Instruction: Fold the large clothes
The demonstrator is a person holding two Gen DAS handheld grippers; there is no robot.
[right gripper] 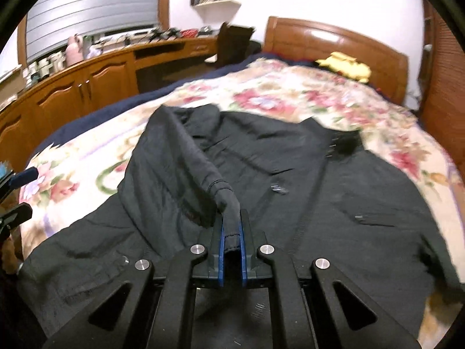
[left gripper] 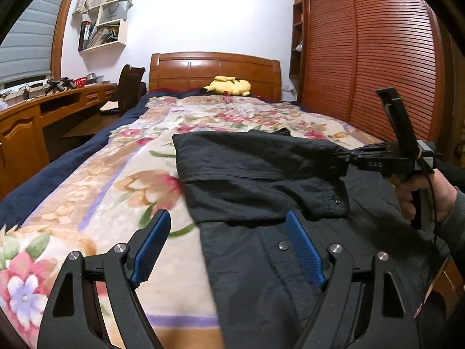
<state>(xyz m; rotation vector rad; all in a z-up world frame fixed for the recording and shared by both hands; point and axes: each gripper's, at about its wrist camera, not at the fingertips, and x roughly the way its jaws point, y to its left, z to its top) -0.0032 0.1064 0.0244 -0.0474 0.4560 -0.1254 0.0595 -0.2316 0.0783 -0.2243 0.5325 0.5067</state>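
Right wrist: right gripper (right gripper: 231,232) pinches jacket (right gripper: 334,203) sleeve edge.

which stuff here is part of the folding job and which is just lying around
In the job:
black jacket
its sleeve, clamped in the right gripper
left gripper, fingers open
floral blanket under the jacket

Lying about:
yellow plush toy
wall shelves
desk
wardrobe

My left camera looks low up the bed (left gripper: 87,180) toward the headboard (left gripper: 215,71); my right sits closer, sharing the jacket (right gripper: 319,192).
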